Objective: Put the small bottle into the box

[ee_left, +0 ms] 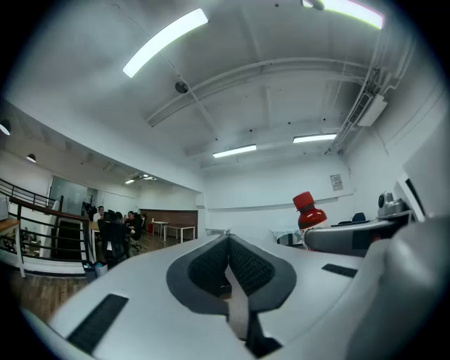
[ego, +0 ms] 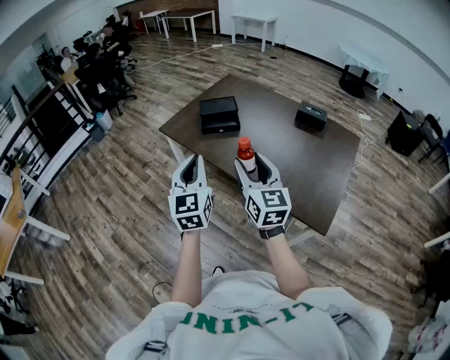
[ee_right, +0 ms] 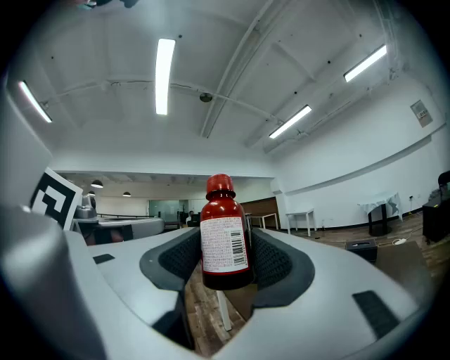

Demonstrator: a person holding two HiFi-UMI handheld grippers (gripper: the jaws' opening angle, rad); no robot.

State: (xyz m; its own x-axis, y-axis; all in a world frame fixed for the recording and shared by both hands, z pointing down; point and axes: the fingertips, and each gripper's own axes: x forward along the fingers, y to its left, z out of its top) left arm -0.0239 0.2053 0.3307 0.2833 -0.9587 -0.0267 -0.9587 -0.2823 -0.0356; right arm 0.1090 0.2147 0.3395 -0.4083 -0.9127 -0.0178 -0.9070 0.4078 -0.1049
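Observation:
A small red bottle [ego: 245,153] with a red cap and white label stands upright between the pads of my right gripper [ego: 254,167], which is shut on it. Both are above the near edge of the dark table [ego: 295,158]. In the right gripper view the bottle [ee_right: 223,242] fills the gap of the right gripper [ee_right: 225,266]. My left gripper [ego: 188,167] hangs beside it at the left, shut and empty; the left gripper [ee_left: 228,266] shows its pads touching. The bottle [ee_left: 308,211] appears to its right. A black open box [ego: 219,116] lies on the table's far left part.
A second, smaller black box [ego: 310,116] sits on the table's far right. Wood floor surrounds the table. Desks with seated people [ego: 105,56] line the far left, white tables [ego: 186,17] stand at the back, and dark bags [ego: 404,130] are at the right.

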